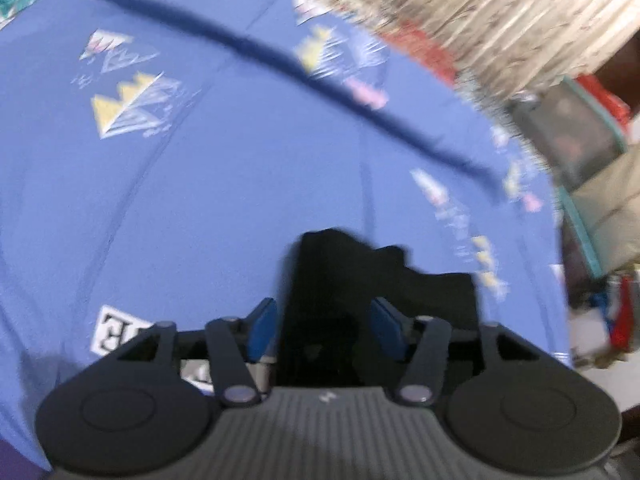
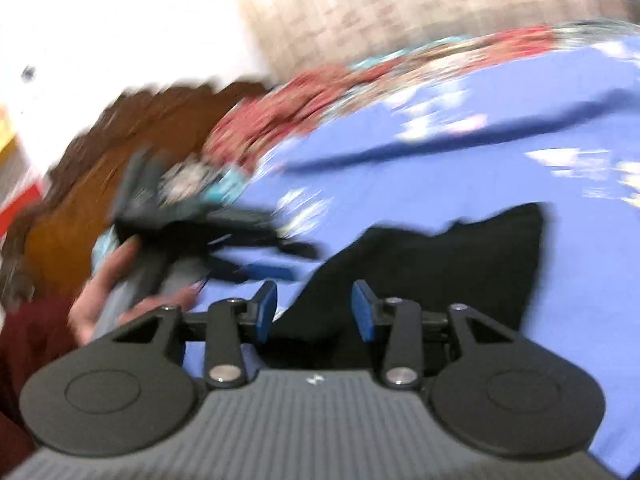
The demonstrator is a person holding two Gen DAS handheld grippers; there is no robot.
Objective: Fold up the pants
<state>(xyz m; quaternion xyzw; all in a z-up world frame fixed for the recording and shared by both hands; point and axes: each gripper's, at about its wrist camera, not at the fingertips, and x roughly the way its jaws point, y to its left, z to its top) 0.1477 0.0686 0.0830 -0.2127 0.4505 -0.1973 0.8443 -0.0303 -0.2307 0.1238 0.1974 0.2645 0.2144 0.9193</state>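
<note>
Black pants lie bunched on a blue sheet. Left gripper and right gripper: jaws spread, cloth between the pads, grip not discernible through blur.

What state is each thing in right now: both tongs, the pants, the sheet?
Left tongs: jaws apart, black cloth between the pads; grip unclear.
Right tongs: jaws apart, cloth between them, not clamped.
Pants: black, bunched, lying on the sheet, not neatly folded.
Sheet: blue, spread mostly flat, with one long dark crease.
</note>
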